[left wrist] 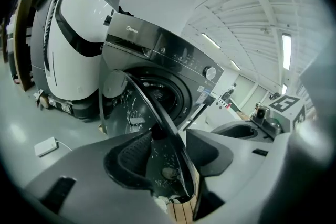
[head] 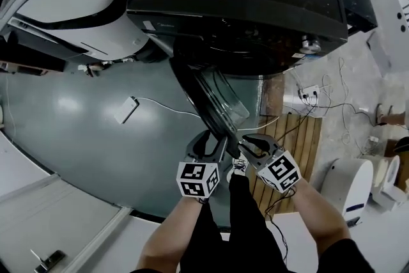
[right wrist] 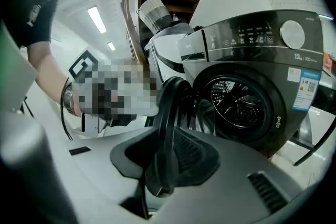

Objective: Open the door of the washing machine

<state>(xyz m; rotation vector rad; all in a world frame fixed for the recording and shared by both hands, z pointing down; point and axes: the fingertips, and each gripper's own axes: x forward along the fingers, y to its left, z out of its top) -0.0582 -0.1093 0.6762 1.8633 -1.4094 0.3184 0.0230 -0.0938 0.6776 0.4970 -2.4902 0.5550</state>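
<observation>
Dark glass fills the door (head: 214, 102) of the washing machine (head: 255, 16); in the head view it stands swung out towards the person, free edge between both tools. Left gripper view: the left hand-held gripper (left wrist: 168, 157) straddles that edge, jaws wide apart, gripping nothing. Right gripper view: the right hand-held gripper (right wrist: 164, 160) is clamped on the rim, apparently to pull it wider.

Dark washing machine (left wrist: 173, 60) at centre frame, door (left wrist: 137, 113) swung open. The door's edge runs down between the jaws of the left tool (left wrist: 168, 161), lower centre; jaws stand apart. White appliance (left wrist: 73, 44) upper left.
</observation>
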